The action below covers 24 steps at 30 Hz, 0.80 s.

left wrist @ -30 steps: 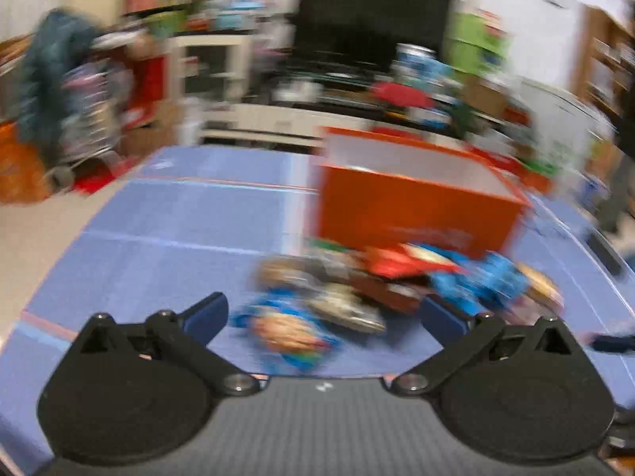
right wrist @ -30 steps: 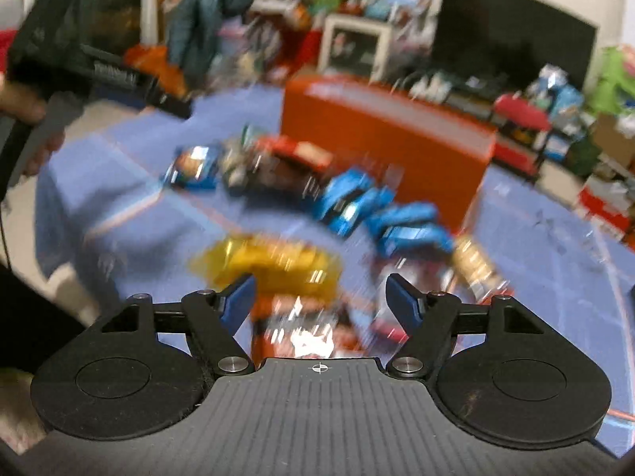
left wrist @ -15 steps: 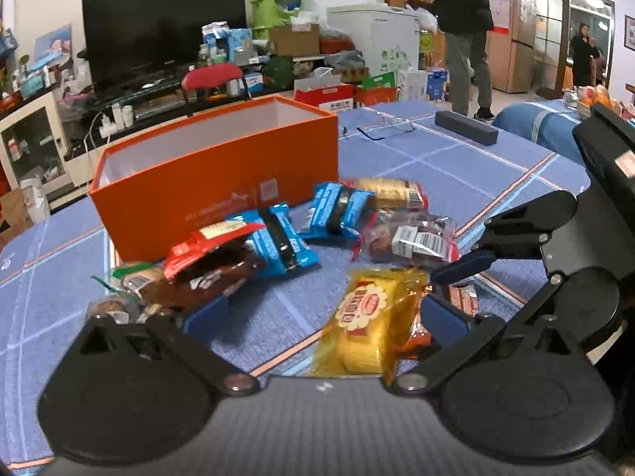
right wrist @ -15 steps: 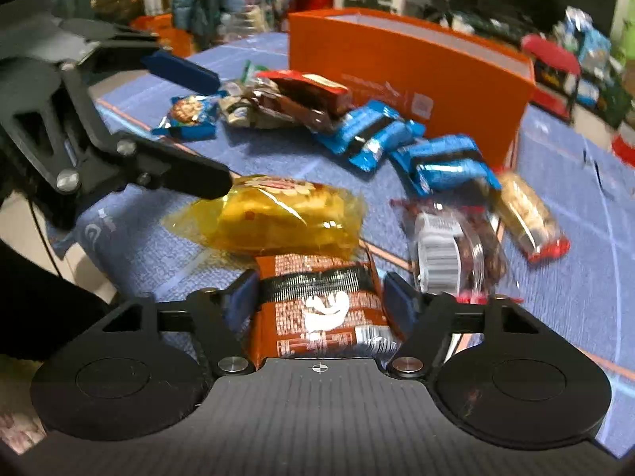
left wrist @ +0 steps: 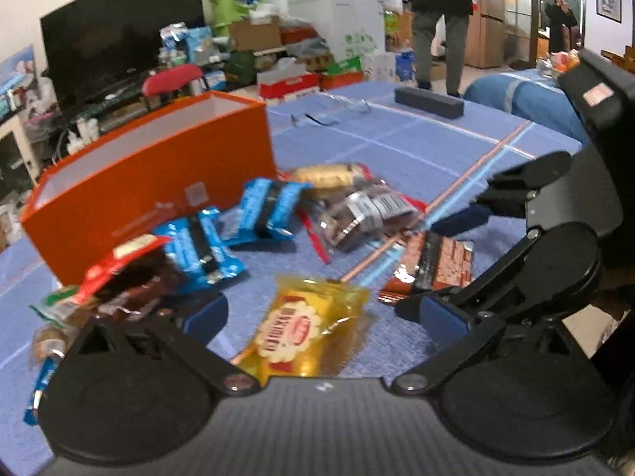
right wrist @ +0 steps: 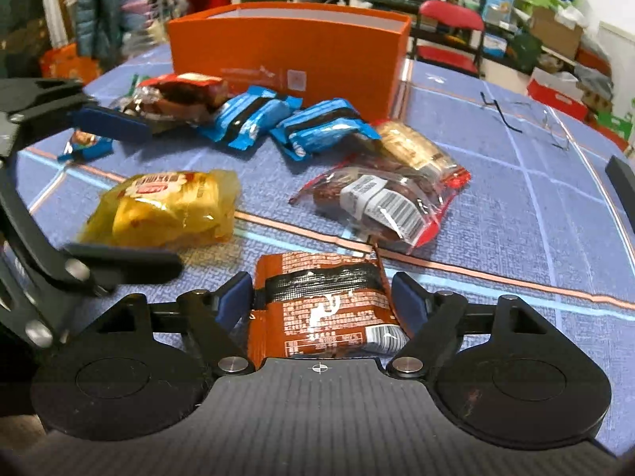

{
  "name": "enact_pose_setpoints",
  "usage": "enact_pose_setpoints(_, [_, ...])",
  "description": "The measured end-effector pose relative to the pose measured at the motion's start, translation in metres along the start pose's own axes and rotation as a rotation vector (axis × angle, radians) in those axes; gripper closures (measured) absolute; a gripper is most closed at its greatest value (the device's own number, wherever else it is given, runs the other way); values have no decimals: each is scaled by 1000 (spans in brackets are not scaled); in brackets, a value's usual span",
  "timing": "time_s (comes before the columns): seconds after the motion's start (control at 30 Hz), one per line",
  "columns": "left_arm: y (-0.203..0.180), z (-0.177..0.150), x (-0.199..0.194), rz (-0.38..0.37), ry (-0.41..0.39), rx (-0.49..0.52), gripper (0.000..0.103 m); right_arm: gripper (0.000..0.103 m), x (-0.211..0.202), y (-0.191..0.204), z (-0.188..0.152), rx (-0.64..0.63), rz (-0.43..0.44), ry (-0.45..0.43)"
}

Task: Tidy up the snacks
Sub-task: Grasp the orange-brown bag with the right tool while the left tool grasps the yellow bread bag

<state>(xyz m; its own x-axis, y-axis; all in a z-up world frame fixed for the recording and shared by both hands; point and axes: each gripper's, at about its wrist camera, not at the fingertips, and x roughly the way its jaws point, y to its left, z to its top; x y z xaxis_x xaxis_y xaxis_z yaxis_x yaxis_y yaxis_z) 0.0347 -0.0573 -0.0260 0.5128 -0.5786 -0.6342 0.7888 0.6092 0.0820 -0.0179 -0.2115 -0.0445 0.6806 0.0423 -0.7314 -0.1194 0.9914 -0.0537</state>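
The blue checked tablecloth (right wrist: 496, 214) carries everything, and the open orange box (right wrist: 289, 47) stands at its far side, nothing visible inside from here. In front of the box lies the loose heap of snacks: two blue packets (right wrist: 285, 123), a clear bag with a barcode label (right wrist: 381, 202), a yellow packet (right wrist: 166, 210) and, nearest, a brown packet (right wrist: 325, 309).

The right gripper (right wrist: 323, 301) straddles the brown packet, fingers spread about as wide as the packet and flanking its two edges, not yet pinching it. The left gripper (left wrist: 323, 317) is spread wide around the near end of the yellow packet, also gripping nothing.

To do the pick well, I would keep the right fingers low on the cloth, close squarely across the packet's middle — the film looks slippery and crushable — and lift only once it is firm. The two tools sit close together, so one should clear before the other swings to the box.

Against half a second ago, the right gripper sits lower and nearer over the brown packet, and the left has advanced on the yellow one — both views were smeared with motion a second back.
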Motion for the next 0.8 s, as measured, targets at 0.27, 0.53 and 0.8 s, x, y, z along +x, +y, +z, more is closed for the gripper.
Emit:
enact_pose_setpoints(0.27, [21, -4, 16, -24, 61, -91, 9, 35, 1, -17, -3, 42, 47, 15])
enact_pose_setpoints(0.53, [20, -9, 28, -10, 111, -90, 34, 34, 2, -19, -3, 40, 54, 19])
enact_pose_setpoints(0.8, [16, -12, 25, 163, 119, -187, 36, 34, 2, -11, -4, 81, 3, 10])
